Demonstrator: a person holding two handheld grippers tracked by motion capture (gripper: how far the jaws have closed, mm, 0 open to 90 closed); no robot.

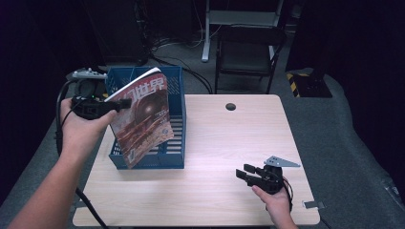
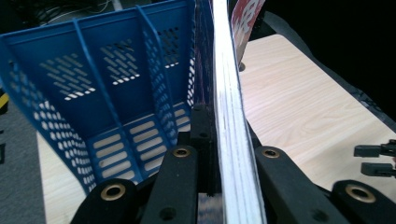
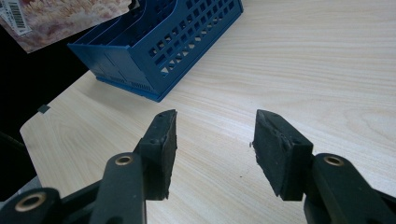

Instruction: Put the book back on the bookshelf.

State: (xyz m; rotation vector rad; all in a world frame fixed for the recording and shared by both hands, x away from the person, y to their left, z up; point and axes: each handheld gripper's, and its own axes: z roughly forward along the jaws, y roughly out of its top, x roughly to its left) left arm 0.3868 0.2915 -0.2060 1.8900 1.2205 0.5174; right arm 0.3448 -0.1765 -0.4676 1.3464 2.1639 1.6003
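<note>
The left gripper (image 1: 98,108) has its jaws clenched on a magazine (image 1: 143,119) held above the blue file rack (image 1: 173,157), not yet slotted in, while the right gripper (image 1: 248,175) rests with jaws released on the table (image 1: 219,143)

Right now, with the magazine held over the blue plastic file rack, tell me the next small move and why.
Probably lower the magazine a little into a slot of the blue plastic file rack. The left gripper is clamped on its edge, it hangs tilted over the rack's dividers, and the right gripper waits open above the pale wooden table.
</note>
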